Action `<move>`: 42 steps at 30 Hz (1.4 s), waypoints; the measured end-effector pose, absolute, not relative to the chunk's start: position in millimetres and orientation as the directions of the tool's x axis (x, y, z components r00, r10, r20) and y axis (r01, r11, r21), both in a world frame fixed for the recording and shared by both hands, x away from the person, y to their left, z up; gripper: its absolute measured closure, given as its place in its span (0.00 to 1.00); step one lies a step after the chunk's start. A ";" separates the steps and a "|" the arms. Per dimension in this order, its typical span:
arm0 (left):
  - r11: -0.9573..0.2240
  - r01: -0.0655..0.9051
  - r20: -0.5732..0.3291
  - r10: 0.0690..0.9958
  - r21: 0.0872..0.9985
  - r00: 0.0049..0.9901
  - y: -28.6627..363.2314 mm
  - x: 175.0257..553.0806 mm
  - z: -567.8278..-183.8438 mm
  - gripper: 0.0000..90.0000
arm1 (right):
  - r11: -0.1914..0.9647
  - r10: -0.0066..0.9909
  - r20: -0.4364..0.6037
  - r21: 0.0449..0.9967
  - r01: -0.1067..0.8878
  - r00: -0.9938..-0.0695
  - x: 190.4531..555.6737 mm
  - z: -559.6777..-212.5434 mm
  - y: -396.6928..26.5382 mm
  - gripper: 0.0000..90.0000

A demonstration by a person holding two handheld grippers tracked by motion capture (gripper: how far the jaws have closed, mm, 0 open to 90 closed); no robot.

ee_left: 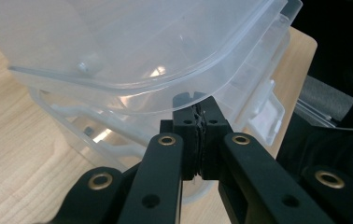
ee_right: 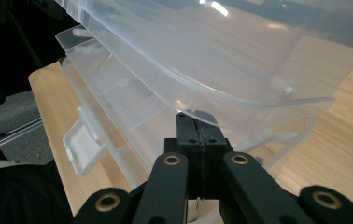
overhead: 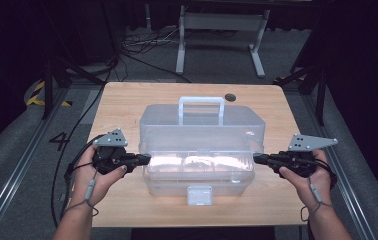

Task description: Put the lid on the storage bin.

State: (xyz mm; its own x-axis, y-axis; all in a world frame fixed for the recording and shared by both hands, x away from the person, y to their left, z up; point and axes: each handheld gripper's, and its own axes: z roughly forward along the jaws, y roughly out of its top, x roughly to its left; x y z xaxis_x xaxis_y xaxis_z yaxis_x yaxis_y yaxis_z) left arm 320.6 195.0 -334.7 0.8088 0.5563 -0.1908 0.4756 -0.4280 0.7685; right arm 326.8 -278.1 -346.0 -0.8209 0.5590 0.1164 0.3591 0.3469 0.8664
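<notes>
1. We find the clear plastic storage box (overhead: 199, 150) standing at the middle of the wooden table (overhead: 127, 100), its latch tab (overhead: 199, 195) facing the person and its carry handle (overhead: 201, 107) upright at the far side.
2. The hinged lid (overhead: 202, 125) is tilted up off the base (overhead: 199, 177), with a gap along the near edge. A divided inner tray (ee_right: 132, 116) is visible under it in the right gripper view.
3. We judge the box light and the tray apparently empty; its contents cannot be confirmed through the plastic. The walls look thin and stiff yet prone to flex, and the smooth surface is likely slippery under hard fingers.
4. The lid rim (ee_left: 165, 93) appears the sensible place to take hold, at both ends together, so the lid does not twist on its hinge. The handle would serve for carrying only once the latch is fastened.
5. The left gripper (overhead: 144, 159) has its fingers (ee_left: 186, 135) clenched together, their tips tucked under the lid rim at the left end; nothing is seen pinched between them.
6. The right gripper (overhead: 258, 159) likewise has its fingers (ee_right: 188, 140) pressed shut, their tips beneath the lid rim at the right end, supporting rather than clamping.
7. Risk noted: a lid resting on closed tips could slide off if either hand tilts.
</notes>
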 end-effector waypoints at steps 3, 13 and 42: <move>-0.441 0.477 -0.190 0.551 0.760 0.812 194.2 320.0 -335.7 0.99 | 0.363 0.553 0.117 0.857 0.365 -0.825 326.5 -347.0 -277.8 1.00; -0.470 0.487 -0.195 0.541 0.736 0.818 194.0 319.2 -337.4 0.99 | 0.419 0.536 0.094 0.833 0.361 -0.839 324.8 -348.4 -276.8 1.00; -0.590 0.502 -0.219 0.486 0.632 0.846 191.2 314.5 -345.1 0.97 | 0.526 0.512 0.112 0.743 0.414 -0.851 324.7 -357.6 -279.5 1.00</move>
